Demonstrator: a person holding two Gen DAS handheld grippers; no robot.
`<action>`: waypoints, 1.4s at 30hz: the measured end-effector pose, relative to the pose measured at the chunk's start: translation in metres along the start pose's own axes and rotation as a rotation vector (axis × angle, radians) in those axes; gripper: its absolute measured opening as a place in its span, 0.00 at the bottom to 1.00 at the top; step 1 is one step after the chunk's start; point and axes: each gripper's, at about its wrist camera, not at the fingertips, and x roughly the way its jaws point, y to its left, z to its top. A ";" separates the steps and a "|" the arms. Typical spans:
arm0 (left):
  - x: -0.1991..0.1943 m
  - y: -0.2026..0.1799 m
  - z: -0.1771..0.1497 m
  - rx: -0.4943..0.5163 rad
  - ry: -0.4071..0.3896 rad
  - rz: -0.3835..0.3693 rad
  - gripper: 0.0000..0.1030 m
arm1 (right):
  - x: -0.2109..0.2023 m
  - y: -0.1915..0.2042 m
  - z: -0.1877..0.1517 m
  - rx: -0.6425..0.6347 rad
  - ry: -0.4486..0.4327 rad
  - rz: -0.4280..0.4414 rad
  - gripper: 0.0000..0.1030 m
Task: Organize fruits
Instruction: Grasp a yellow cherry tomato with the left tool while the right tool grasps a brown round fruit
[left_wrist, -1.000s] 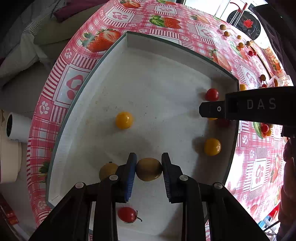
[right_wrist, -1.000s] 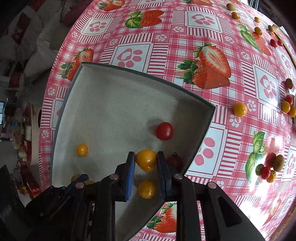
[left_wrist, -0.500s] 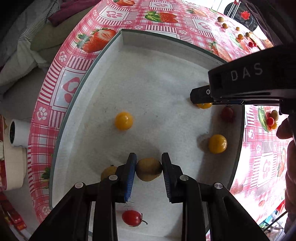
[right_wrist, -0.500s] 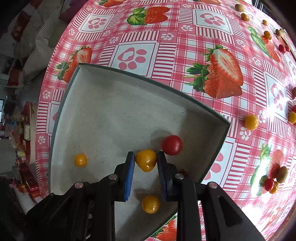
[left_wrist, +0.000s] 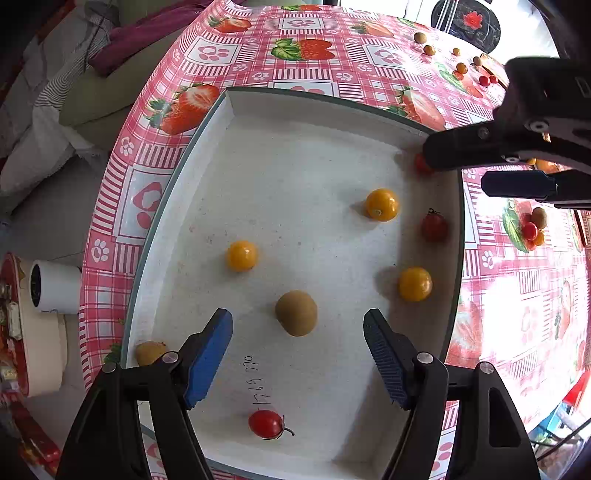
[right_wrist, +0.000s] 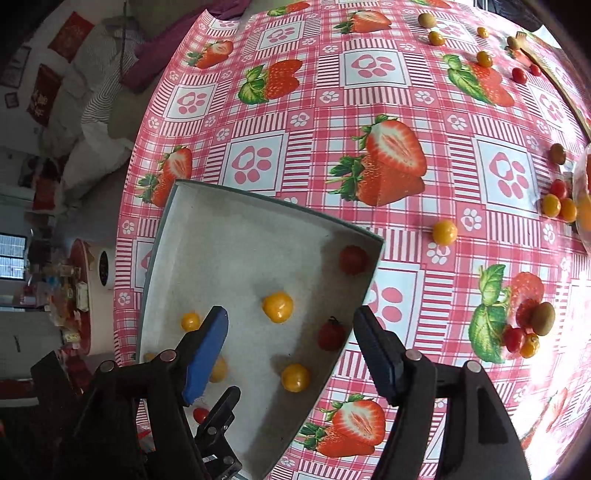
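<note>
**Hand-held gripper pair spread wide over the fruit tray**

Left hand-held gripper (left_wrist: 297, 350): jaws wide apart, gripping nothing, poised just above a brown kiwi-like fruit (left_wrist: 296, 313) lying free on the floor of the white tray (left_wrist: 280, 103). Right hand-held gripper (right_wrist: 290, 345): likewise agape and empty-handed, hovering over the tray's right edge, with a yellow tomato (right_wrist: 277, 306) resting loose below, between its fingers.

Inside the tray: three yellow tomatoes, at left centre (left_wrist: 241, 255), far right (left_wrist: 382, 204) and near right (left_wrist: 414, 284); a dark red tomato (left_wrist: 434, 227) against the right wall; a bright red one with stem (left_wrist: 266, 424) at the near edge. Another brownish fruit (left_wrist: 149, 352) lying at the tray's left edge, inside or outside hard to tell.

Step in hand, by the look of it: release just made, both fruits deposited. Plenty left on the worktop (right_wrist: 369, 92): a lone yellow tomato (right_wrist: 444, 232) just right of the tray, a mixed cluster (right_wrist: 528, 328) further right, scattered pieces at the far edge.

Next move, likely: lift clear of the tray wall, swing right toward the lone yellow tomato, straddle it and close gently, since round skins roll and bruise.
</note>
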 end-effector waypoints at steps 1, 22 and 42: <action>-0.002 -0.003 0.001 0.005 -0.003 -0.001 0.72 | -0.005 -0.007 -0.004 0.013 -0.004 -0.006 0.72; -0.035 -0.116 0.063 0.226 -0.088 -0.049 0.72 | -0.063 -0.183 -0.078 0.372 -0.023 -0.128 0.72; 0.034 -0.170 0.143 0.326 -0.041 -0.001 0.72 | -0.047 -0.209 -0.038 0.416 -0.043 -0.137 0.72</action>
